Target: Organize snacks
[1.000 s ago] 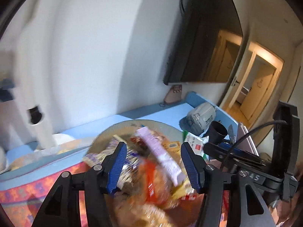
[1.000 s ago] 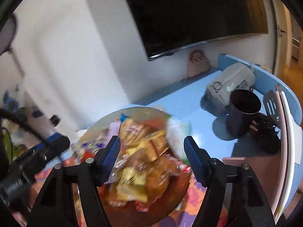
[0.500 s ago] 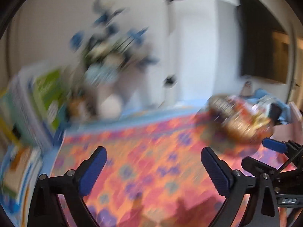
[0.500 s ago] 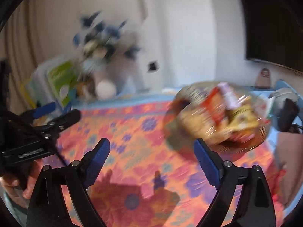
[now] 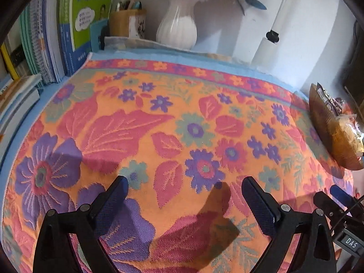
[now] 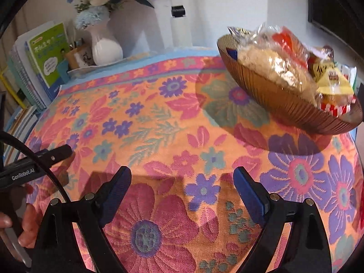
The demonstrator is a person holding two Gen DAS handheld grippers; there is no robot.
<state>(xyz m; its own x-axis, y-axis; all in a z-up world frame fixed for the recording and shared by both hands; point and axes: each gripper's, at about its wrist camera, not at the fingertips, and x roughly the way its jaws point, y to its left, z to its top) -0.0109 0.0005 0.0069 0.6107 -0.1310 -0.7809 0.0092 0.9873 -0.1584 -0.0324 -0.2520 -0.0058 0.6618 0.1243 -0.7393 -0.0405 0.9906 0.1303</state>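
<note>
1. The left gripper [image 5: 184, 201] has its blue-padded jaws spread wide with nothing between them; below the gap lies only the orange floral woven tablecloth [image 5: 182, 122].
2. The right gripper [image 6: 182, 188] is likewise spread apart and empty, hanging over the same cloth [image 6: 159, 122].
3. A second ago both pairs of jaws framed the snack pile at close range and stood narrower; now they are wider and pulled well back from it, and the blur of half a second ago has gone.
4. The ribbed brown bowl [image 6: 279, 100], the landmark here, sits on the cloth ahead and to the right of the right gripper; in the left wrist view it shows only at the far right edge [image 5: 327, 136].
5. Heaped in the bowl are the wrapped snacks [image 6: 291, 61]: a clear bag of pale puffed pieces, red and yellow packets, a red-and-white striped one at the near rim.
6. Far left of the bowl, against the wall, stands a white ribbed vase of blue flowers [image 6: 105, 45].
7. Further left of the bowl stands a row of upright green-and-blue books [image 5: 68, 22].
8. The left gripper's body and the hand [image 6: 22, 225] holding it appear at the right view's left edge, well apart from the bowl.
</note>
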